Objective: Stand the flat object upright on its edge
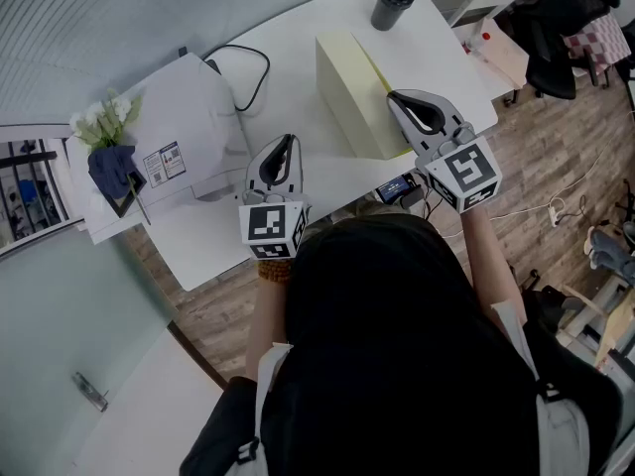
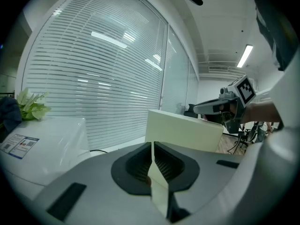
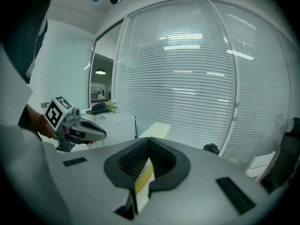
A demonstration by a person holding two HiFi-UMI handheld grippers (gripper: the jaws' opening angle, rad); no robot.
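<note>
**Item 1. Flat object** point(image 1: 349, 92): pale yellow slab. It sits mid-table, already on its long edge, with its broad cream face towards the left gripper. From the right gripper view it shows end-on and narrow. The stand looks done or nearly done, so your job now is to confirm it balances unaided.

**Item 2. Right gripper** point(image 1: 397, 97): jaws together, nothing between them. The tip is at the near top corner of the slab; the views do not show whether it touches. If you are steadying the slab, draw the tip off slowly along the slab's length. A push across the thin direction would tip it.

**Item 3. Left gripper** point(image 1: 287, 141): jaws together and empty. It hangs apart from the slab on the broad-face side, aimed at that face. Hold it there as a backstop, ready to catch a lean towards you.

**Item 4. Table** point(image 1: 298, 43): white, smooth top, so the narrow edge may slide on it. Avoid sudden contact.

**Item 5. Surroundings:**
- Black lidded cup point(image 1: 392, 3), beyond the slab's far end.
- Black cable point(image 1: 250, 65), to the left.
- White machine point(image 1: 193, 127), further left.
- Flowers point(image 1: 103, 120), at the machine's far side.

All of these are apart from the slab.
</note>
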